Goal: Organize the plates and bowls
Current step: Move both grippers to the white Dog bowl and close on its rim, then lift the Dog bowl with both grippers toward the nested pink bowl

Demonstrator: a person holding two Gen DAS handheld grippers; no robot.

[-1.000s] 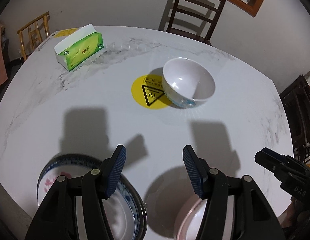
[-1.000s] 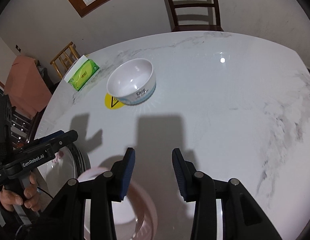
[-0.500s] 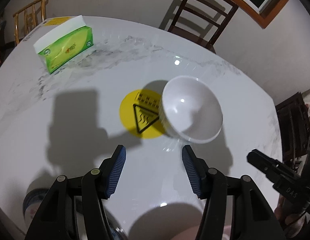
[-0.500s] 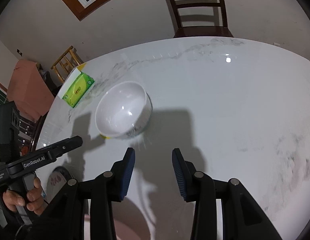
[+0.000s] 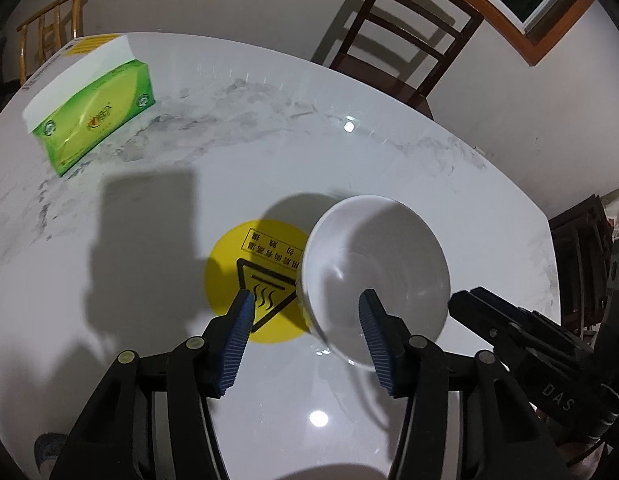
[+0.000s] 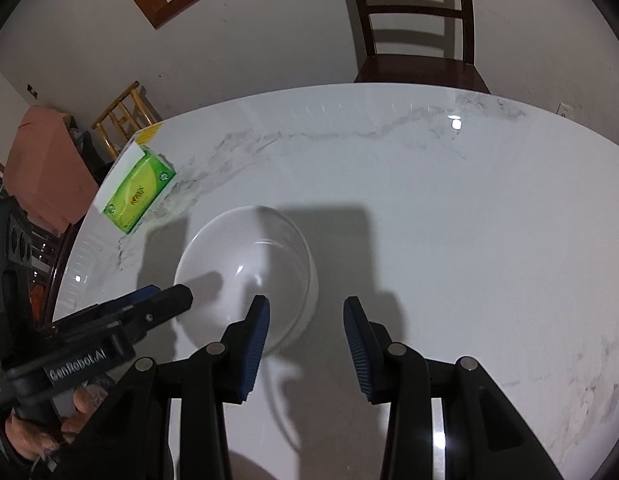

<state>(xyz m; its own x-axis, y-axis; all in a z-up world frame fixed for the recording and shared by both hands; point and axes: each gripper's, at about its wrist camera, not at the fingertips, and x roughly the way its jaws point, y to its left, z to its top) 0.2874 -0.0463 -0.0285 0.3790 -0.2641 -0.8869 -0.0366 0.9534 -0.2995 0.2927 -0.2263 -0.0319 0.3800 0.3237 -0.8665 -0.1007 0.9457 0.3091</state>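
Near the middle of a round white marble table (image 5: 149, 240), veined in grey: one deep white bowl (image 5: 373, 272), glossy and smooth, round-rimmed, empty, standing upright and partly covering a flat yellow warning sticker (image 5: 261, 276) with a black triangle.

Around the bowl's near-left wall, seen from the left wrist: left gripper (image 5: 307, 332), ribbed blue pads on black fingers, jaws closing, one pad outside the wall and the other over the inside, neither yet pressing. Just to the bowl's right, seen from the right wrist: right gripper (image 6: 306, 346), jaws apart and empty, its left pad over the near rim, the other over bare table.

Progress, as a judgement: early to middle. Bowl not yet lifted or stacked; likely still to be gripped, carried and set with the other dishes. Only a sliver of blue-patterned crockery (image 5: 49, 446) showing at the left view's lower edge, too little to tell how far any stack has got.

Farther back: green and white tissue box (image 5: 89, 116), shiny wrapper, near the far-left edge. Beyond the table: dark slatted wooden chair (image 6: 413, 28) against a pale wall.
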